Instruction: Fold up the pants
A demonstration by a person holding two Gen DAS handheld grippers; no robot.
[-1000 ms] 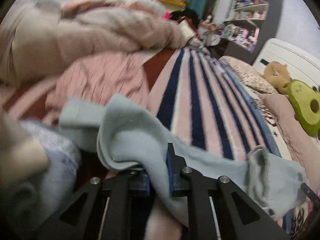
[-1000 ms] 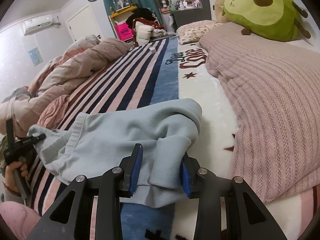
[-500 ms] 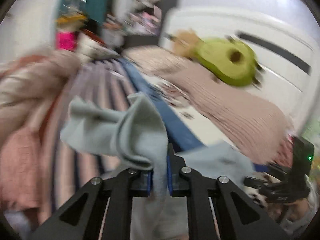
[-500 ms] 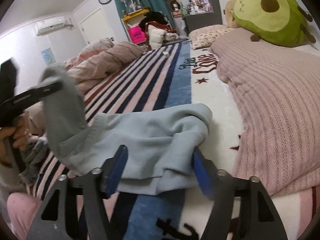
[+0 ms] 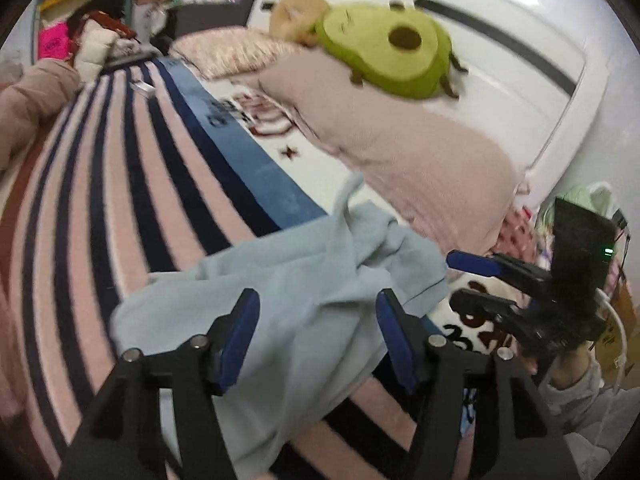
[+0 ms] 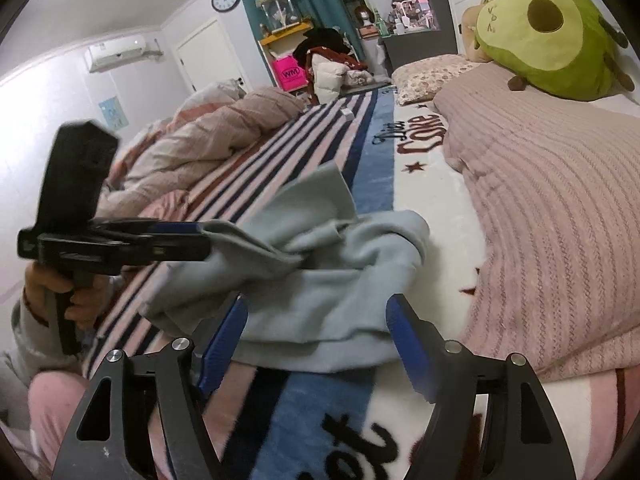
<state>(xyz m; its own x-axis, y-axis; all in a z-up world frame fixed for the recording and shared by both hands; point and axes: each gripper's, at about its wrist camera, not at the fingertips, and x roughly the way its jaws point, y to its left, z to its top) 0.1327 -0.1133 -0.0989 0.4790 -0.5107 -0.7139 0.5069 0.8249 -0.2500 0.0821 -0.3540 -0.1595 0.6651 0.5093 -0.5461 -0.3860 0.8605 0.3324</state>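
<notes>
Light blue pants (image 5: 304, 292) lie bunched and folded over on the striped blanket (image 5: 132, 200). In the left wrist view my left gripper (image 5: 318, 320) is open, its blue pads on either side of the cloth without gripping it. In the right wrist view my right gripper (image 6: 316, 332) is open just above the near edge of the pants (image 6: 332, 280). The left gripper also shows in the right wrist view (image 6: 188, 240), at the pants' left end. The right gripper shows in the left wrist view (image 5: 468, 280), at the pants' right edge.
A pink ribbed cover (image 6: 552, 216) lies on the right of the bed with a green avocado plush (image 6: 548, 36) behind it. A rumpled pink duvet (image 6: 208, 140) lies on the left. Shelves and clutter stand at the far end of the room.
My left gripper swung the pants' end over to the right and opened, letting go of the cloth. My right gripper opened wider and released the pants; the cloth now lies doubled over.
</notes>
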